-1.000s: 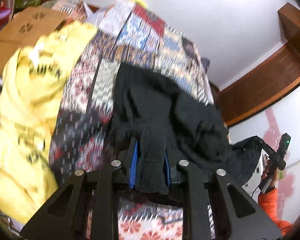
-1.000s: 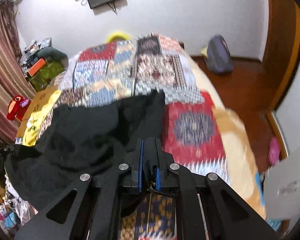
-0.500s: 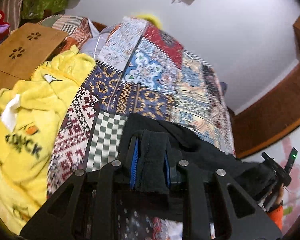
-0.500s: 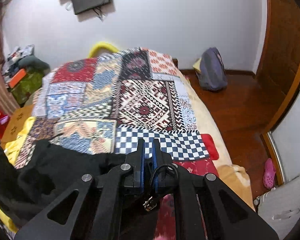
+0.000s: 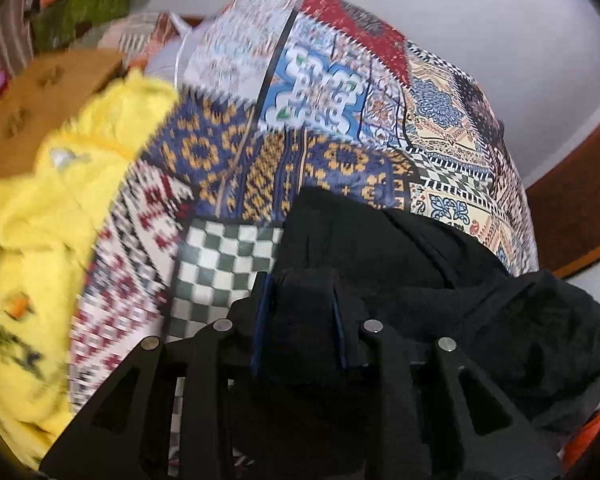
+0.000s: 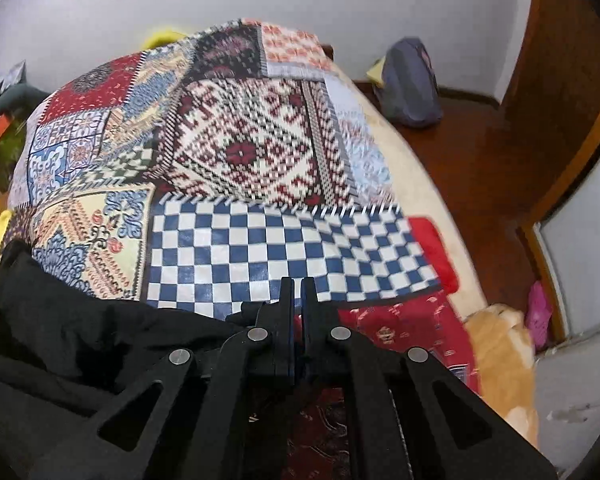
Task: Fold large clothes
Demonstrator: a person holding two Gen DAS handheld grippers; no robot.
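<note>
Lying on the patchwork bedspread (image 6: 260,152), the black garment (image 5: 400,264) is spread in loose folds across the near part of the bed, and a thick bunch of its cloth sits between the fingers of the left gripper (image 5: 302,304), which are closed on it with only the width of that bunch between them. The right gripper (image 6: 294,308) has its fingers almost together, with a narrow slit between them; the black cloth reaches its left side, but I cannot tell if it pinches any. A yellow garment (image 5: 56,216) lies beside the black one, on the left.
</note>
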